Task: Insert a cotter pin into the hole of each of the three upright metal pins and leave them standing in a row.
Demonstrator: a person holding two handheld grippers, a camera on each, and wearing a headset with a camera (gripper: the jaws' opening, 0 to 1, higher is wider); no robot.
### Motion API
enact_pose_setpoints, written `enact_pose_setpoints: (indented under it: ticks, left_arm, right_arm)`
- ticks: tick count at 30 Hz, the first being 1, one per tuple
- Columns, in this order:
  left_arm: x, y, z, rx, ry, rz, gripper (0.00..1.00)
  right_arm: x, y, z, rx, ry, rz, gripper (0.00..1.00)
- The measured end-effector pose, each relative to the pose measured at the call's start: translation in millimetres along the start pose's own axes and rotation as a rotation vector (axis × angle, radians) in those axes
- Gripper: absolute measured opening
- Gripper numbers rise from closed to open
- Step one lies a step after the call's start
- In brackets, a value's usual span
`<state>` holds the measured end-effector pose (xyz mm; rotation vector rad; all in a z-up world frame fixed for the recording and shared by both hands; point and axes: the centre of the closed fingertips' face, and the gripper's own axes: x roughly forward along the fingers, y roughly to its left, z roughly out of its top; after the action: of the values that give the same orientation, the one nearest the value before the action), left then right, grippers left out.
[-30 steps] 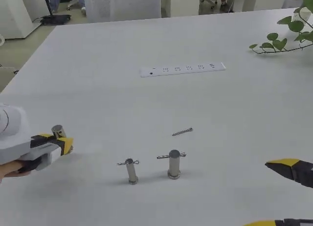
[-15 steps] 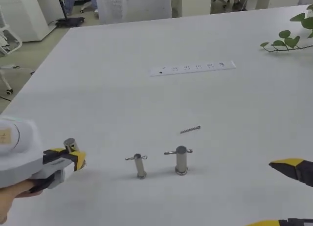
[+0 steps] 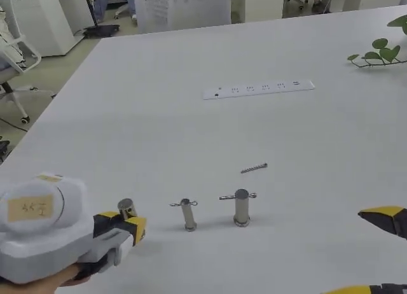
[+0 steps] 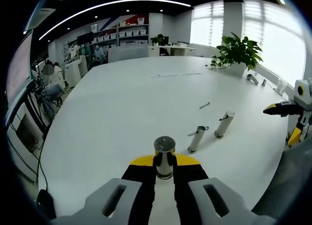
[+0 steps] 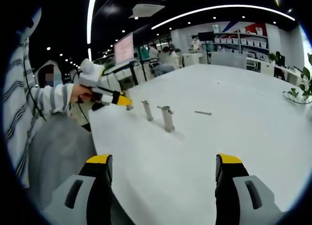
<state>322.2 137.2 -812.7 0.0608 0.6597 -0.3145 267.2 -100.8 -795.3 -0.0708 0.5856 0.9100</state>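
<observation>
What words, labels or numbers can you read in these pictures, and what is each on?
None reads clearly.
Yellow label on the left gripper holding a pin: handwriting, too blurred.
Power strip: marks too small.
White panel past the table: print too faint.

The right gripper is holding its jaws wide apart at the bottom of the frame, above the table. Two pins are standing at center, and a cotter pin is lying to their right. At upper left, a hand is holding the left gripper, with a third pin at its tip.
</observation>
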Motion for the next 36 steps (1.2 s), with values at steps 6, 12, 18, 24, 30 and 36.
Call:
enact_pose_setpoints:
  ticks: [6,12,18,24,30,36]
  left_arm:
    - [1.1,-8.6,2.0,-0.001,-0.006,-0.002,0.11]
    - [0.2,-18.9,-0.4,-0.005,-0.003,-0.001,0.11]
    - [3.1,-34.9,-6.5,0.021,0.020,-0.029,0.11]
    - [9.7,-52.5,-6.1,0.042,0.017,-0.058,0.11]
    - [15.1,-61.9,-5.9,0.059,0.019,-0.071,0.11]
    - [19.2,-69.7,-11.0,0.067,0.030,-0.085,0.11]
  right_arm:
    - [-1.8,2.0,-3.6,-0.004,0.011,0.006,0.88]
    - [-3.7,1.3,-3.5,-0.006,0.012,0.004,0.88]
    - [-4.4,1.7,-4.8,-0.010,0.017,0.008,0.88]
    - [-4.2,2.7,-7.5,-0.011,0.031,0.013,0.88]
    - [-3.7,1.7,-9.1,-0.008,0.037,0.012,0.87]
    - [-3.1,1.9,-11.3,-0.007,0.045,0.013,0.87]
